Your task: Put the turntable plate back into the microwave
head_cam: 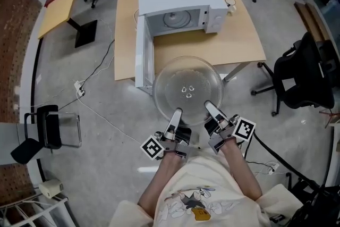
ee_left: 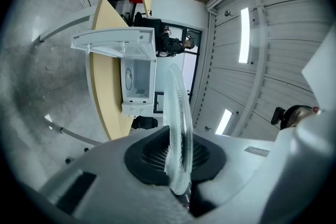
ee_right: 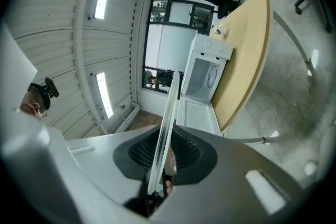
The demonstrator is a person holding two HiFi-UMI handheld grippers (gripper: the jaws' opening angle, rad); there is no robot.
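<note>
Presently the glass turntable plate [head_cam: 187,90] hangs level in the air, short of the worktop [head_cam: 239,45] and open microwave [head_cam: 180,5]. The left claw [head_cam: 174,114] and right claw [head_cam: 211,109] each clamp its near rim. Likely stiff, heavy, slippery, breakable; two-handed rim grips suit it.

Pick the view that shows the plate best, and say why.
The head view: the whole round plate shows from above, rim to rim. The left gripper view shows the plate only edge-on, a thin strip clamped between the jaws. The right gripper view gives the same edge-on strip.
</note>
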